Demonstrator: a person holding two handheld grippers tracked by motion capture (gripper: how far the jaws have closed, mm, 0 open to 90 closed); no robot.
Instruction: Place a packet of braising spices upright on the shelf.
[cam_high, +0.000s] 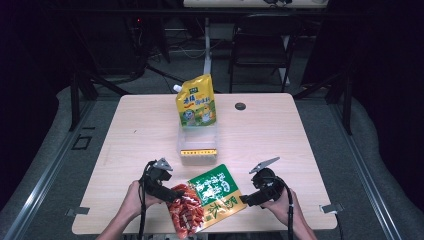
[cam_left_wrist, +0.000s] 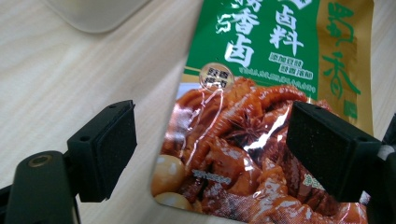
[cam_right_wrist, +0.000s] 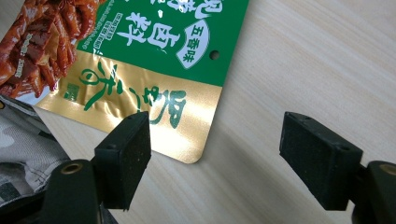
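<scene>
— What sat in the clear container (cam_high: 198, 145) in the middle of the table (cam_high: 140, 130)?

— From the high view it looked like a see-through tub with a yellow strip low on its near wall. I could not tell whether anything lay inside it. A yellow spouted pouch (cam_high: 196, 101) stood upright at its far side; whether it rested in the tub or just behind it was not plain.

— And the green and gold sachet (cam_high: 207, 200)?

— It lay flat on the near part of the table, just in front of the tub, turned at an angle. Its lower end carried a picture of red-brown braised food, and its near edge ran off the bottom of the high view.

— Where was the left hand-held gripper (cam_left_wrist: 212, 149)?

— Over the pictured end of the sachet (cam_left_wrist: 261, 112). Its jaws were spread wide, one over bare table and one over the sachet, pinching nothing.

— The right hand-held gripper (cam_right_wrist: 215, 154)?

— Spread as well, at the gold corner of the sachet (cam_right_wrist: 154, 84). One pad sat over the gold edge, the other over bare wood. Whether that pad touched the foil I could not make out.

— Anything else?

— A small dark round thing (cam_high: 240, 106) lay on the far part of the table, too small to identify. The lettering on the sachet was too blurred for me to read.
</scene>
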